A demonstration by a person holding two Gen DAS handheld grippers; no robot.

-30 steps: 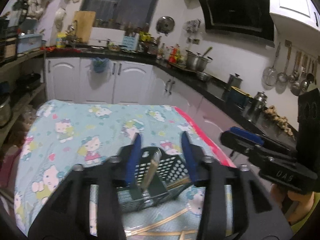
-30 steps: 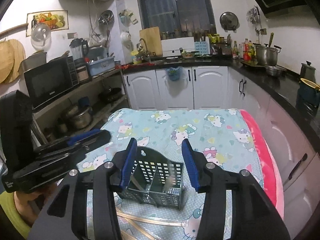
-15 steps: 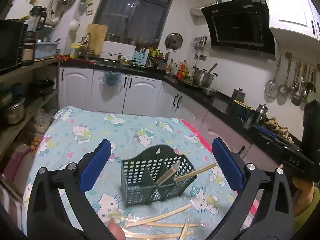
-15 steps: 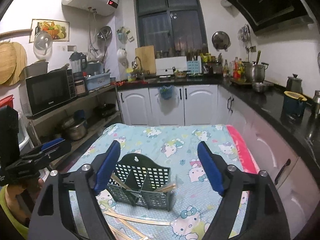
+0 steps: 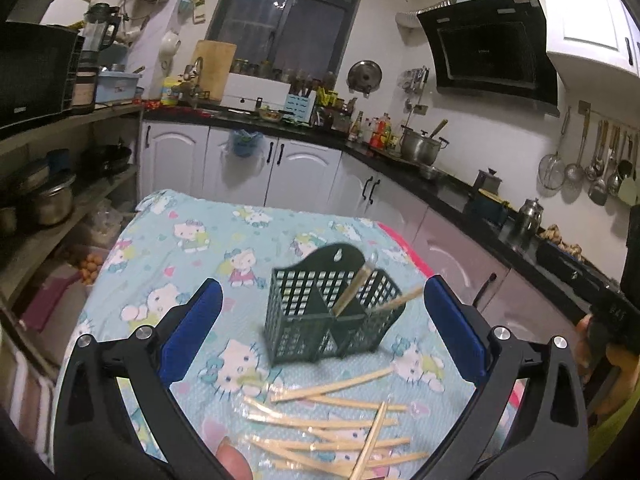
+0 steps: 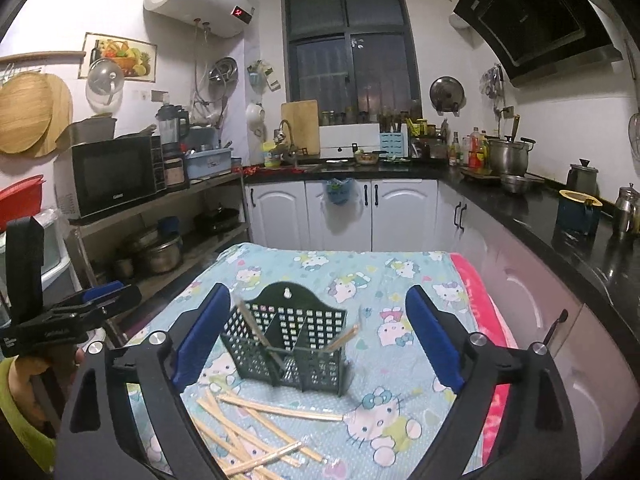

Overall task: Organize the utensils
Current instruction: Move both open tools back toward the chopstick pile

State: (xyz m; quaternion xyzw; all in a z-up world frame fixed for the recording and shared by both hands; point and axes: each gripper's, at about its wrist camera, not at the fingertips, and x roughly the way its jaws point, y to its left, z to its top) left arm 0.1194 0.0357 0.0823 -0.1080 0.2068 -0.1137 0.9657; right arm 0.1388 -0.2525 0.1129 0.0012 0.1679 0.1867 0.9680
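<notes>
From the left wrist view, the left gripper (image 5: 322, 316) is wide open and holds nothing. The dark green plastic grid basket (image 5: 334, 314) stands on the blue cartoon-cat tablecloth (image 5: 168, 248), with two wooden chopsticks (image 5: 354, 290) leaning inside. From the right wrist view, the right gripper (image 6: 320, 334) is wide open too, and loose pale wooden chopsticks (image 6: 260, 424) lie just in front of the basket (image 6: 288, 344).

Indoor artificial light is even and moderately dim; the window (image 6: 352, 48) is dark. Fisheye distortion bends walls, with black vignetted corners. The chopsticks (image 5: 332, 428) look slightly blurred, and the black countertop (image 6: 560, 216) carries soft glare.
</notes>
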